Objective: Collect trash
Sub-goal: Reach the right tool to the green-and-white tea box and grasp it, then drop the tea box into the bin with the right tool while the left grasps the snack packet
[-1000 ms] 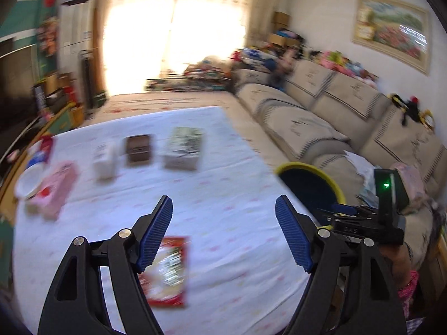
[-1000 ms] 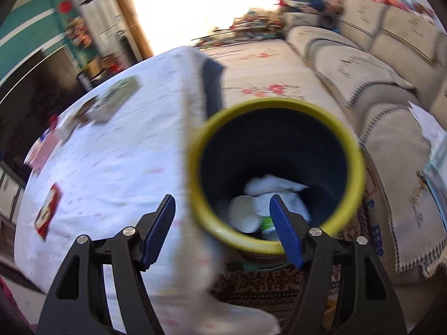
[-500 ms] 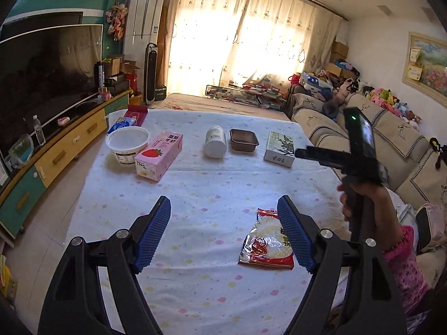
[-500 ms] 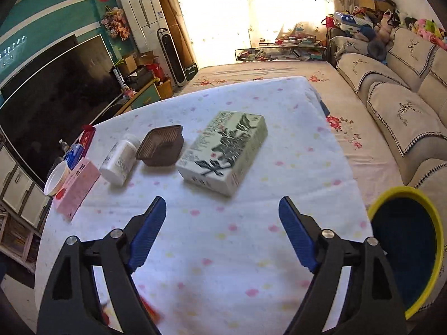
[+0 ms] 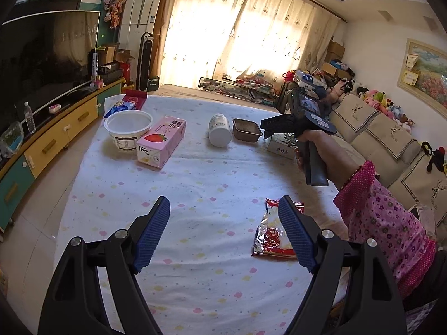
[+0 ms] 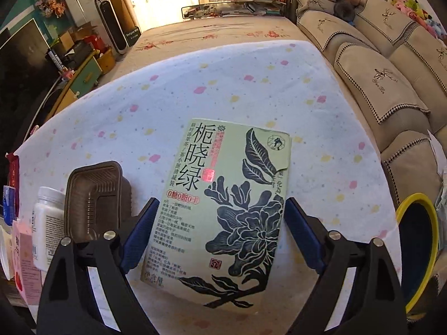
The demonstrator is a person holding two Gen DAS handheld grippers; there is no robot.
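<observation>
Right gripper (image 6: pixel 218 226), right wrist view: jaws spread wide and just been opening further; green tea box (image 6: pixel 223 212) lies flat between the blue pads, lower centre of frame. Pads flank its long sides; contact cannot be confirmed, a sliver of cloth shows on each side. Brown plastic tray (image 6: pixel 93 198) just left of the box, white bottle (image 6: pixel 46 223) beyond it at the left edge. Yellow-rimmed bin (image 6: pixel 419 251) at lower right, off the table edge; only this view shows it.

Left gripper (image 5: pixel 223 231), left wrist view: jaws spread, nothing between them. Red-and-clear snack wrapper (image 5: pixel 275 233) lies on the dotted tablecloth (image 5: pixel 209 173), partly behind the right-hand pad; absent from the right wrist view. Same view shows the person's hand (image 5: pixel 321 148) and pink floral sleeve (image 5: pixel 382 223) holding the right tool over the box at centre right. Further back, upper left: pink strawberry carton (image 5: pixel 162 141), white tub (image 5: pixel 128 128).
</observation>
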